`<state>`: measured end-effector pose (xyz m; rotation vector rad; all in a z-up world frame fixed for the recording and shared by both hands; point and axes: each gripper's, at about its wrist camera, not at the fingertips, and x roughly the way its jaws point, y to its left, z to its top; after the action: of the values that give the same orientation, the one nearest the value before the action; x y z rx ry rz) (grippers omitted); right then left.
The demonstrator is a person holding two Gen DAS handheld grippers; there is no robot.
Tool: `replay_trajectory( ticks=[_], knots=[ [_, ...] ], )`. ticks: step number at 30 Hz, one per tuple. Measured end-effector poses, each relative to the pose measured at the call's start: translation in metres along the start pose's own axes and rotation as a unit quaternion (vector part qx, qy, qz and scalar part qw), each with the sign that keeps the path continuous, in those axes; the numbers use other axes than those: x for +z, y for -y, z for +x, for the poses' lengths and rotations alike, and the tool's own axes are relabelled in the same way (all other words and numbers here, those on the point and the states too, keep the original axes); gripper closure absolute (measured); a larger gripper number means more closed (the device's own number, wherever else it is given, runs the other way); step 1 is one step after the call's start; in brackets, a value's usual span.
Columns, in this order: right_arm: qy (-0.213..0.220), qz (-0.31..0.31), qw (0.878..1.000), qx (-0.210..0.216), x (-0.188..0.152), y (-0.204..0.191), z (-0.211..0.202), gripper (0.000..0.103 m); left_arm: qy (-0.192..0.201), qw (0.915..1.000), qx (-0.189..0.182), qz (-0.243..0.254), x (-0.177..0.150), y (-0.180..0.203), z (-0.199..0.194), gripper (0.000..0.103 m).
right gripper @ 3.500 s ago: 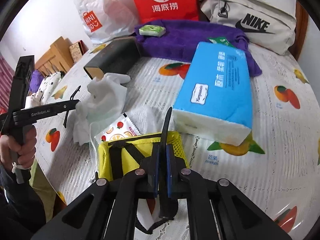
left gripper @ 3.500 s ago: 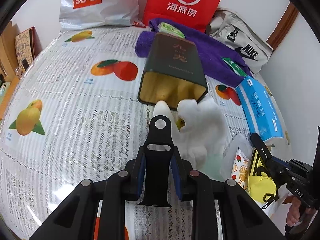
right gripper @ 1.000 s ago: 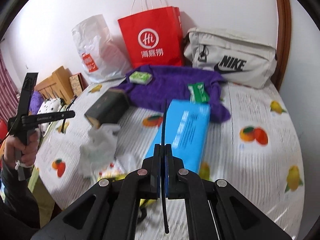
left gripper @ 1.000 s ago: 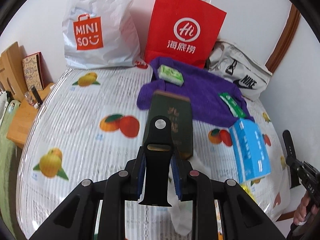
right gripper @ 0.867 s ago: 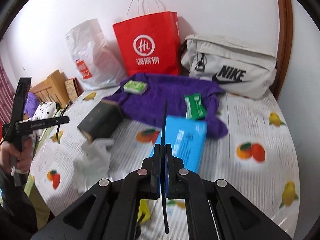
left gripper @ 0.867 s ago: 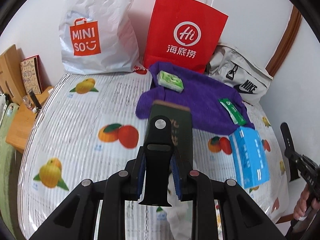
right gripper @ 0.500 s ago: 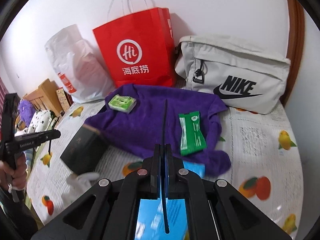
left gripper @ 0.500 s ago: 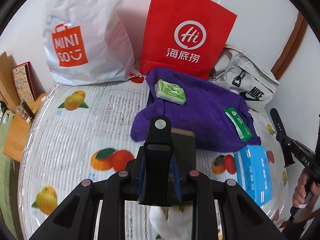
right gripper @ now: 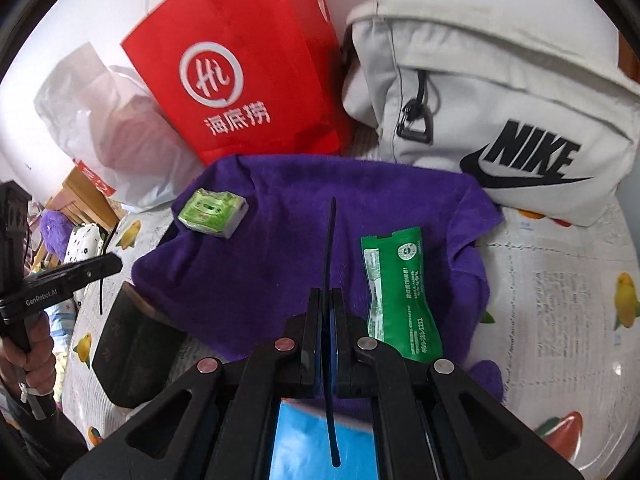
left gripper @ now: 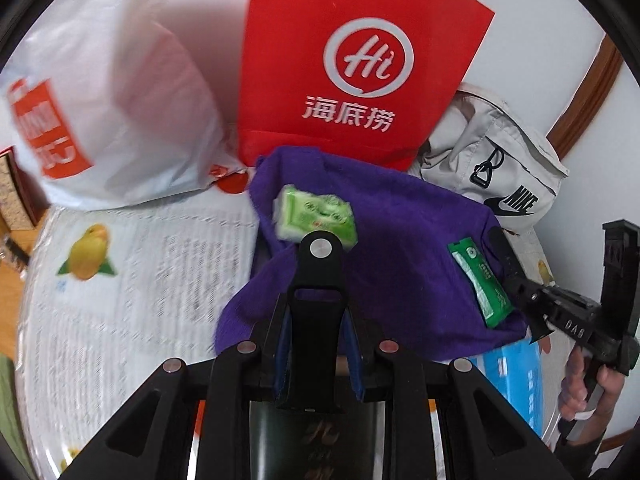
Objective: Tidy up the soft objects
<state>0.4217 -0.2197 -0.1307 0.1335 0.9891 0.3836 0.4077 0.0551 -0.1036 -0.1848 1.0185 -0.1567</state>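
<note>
**Both jaws pinching straps, purple towel dead ahead**

Left gripper: jaws narrowly parted and clamped on a black strap. It sticks out toward 12 o'clock, and the silver stud at its tip overlaps the lower edge of a green tissue pack.

Right gripper: jaws pressed together on a thin black strip, seen edge-on and pointing to 12 o'clock over the towel.

The purple towel lies rumpled on the table, which has a fruit-print cover. In the right wrist view it fills the centre:
- the green tissue pack sits on it at 10 o'clock
- a green sachet lies flat on it at 3 o'clock, just beside the strip

Past the towel, against the wall:
- red paper bag at 11 o'clock, its base touching the towel's far edge
- white plastic bag at 10 o'clock
- grey Nike bag at 1 o'clock, touching the towel's far right corner

Near side:
- dark box at 8 o'clock, its end under the towel's left edge
- blue tissue pack at 6 o'clock, under the right gripper body

A hand grips the left gripper's handle at 9 o'clock. The left wrist view is motion-blurred on its left side.
</note>
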Motion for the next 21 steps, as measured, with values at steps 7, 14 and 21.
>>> replay_trajectory(
  ticks=[7,14,21],
  knots=[
    [-0.036,0.002,0.999,-0.001,0.003,0.005,0.025,0.099,-0.032,0.9994,-0.011,-0.006,0.022,0.003,0.041,0.080],
    [-0.058,0.007,0.998,-0.009,0.004,0.010,0.041,0.099,-0.046,0.9989,-0.008,-0.006,0.029,0.004,0.065,0.079],
    [-0.065,0.012,0.998,-0.014,0.006,0.016,0.046,0.099,-0.068,0.9977,-0.003,-0.004,0.026,0.007,0.080,0.079]
  ],
)
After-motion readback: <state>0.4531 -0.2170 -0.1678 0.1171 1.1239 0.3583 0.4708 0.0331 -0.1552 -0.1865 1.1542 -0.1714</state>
